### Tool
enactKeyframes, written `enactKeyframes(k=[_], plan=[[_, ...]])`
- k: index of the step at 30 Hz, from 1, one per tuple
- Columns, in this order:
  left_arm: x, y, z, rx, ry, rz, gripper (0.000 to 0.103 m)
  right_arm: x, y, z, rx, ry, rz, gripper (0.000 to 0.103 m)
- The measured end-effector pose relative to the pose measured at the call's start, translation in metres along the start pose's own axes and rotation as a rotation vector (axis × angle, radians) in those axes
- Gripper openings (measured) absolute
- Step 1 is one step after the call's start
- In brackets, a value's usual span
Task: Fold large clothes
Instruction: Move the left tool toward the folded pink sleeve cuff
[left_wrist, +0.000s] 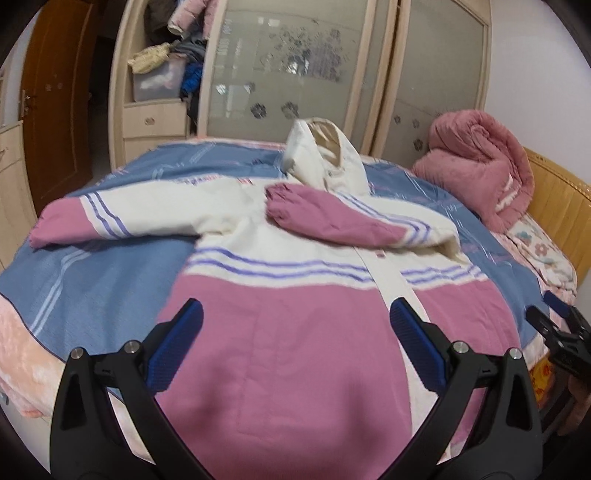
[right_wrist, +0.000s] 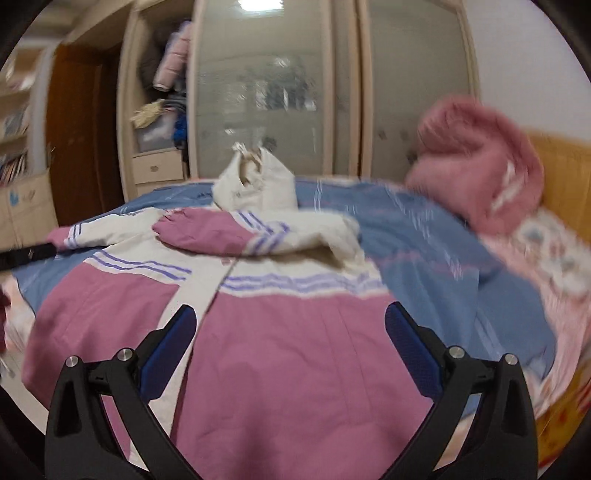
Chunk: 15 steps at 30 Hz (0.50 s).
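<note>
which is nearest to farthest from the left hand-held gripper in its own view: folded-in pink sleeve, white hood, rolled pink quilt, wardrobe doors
From the left hand-held gripper:
1. folded-in pink sleeve, lying across the jacket's chest, just right of centre
2. white hood, standing up beyond the sleeve
3. rolled pink quilt, far right by the headboard
4. wardrobe doors, behind the bed

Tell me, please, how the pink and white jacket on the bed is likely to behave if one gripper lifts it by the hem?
The jacket looks padded and soft, so it would probably sag and drape. The sleeve folded across the chest lies loose and may slide off. It spans much of the bed, so one grip likely leaves most of it dragging.
</note>
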<state>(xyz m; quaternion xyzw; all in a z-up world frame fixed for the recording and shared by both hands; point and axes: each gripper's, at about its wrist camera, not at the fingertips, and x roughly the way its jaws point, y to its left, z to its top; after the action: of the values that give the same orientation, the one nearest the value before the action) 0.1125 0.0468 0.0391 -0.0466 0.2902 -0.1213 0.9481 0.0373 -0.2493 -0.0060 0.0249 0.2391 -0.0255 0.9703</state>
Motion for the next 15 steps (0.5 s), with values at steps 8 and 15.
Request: enactKeyframes(k=[8, 15], plan=[[-0.002, -0.02, -0.019, 0.066, 0.009, 0.016, 0.101, -0.003, -0.01, -0.006, -0.028, 0.009, -0.027, 0.102], [0.01, -0.023, -0.025, 0.072, 0.038, 0.04, 0.101, -0.012, -0.023, -0.006, -0.004, -0.001, -0.018, 0.102]])
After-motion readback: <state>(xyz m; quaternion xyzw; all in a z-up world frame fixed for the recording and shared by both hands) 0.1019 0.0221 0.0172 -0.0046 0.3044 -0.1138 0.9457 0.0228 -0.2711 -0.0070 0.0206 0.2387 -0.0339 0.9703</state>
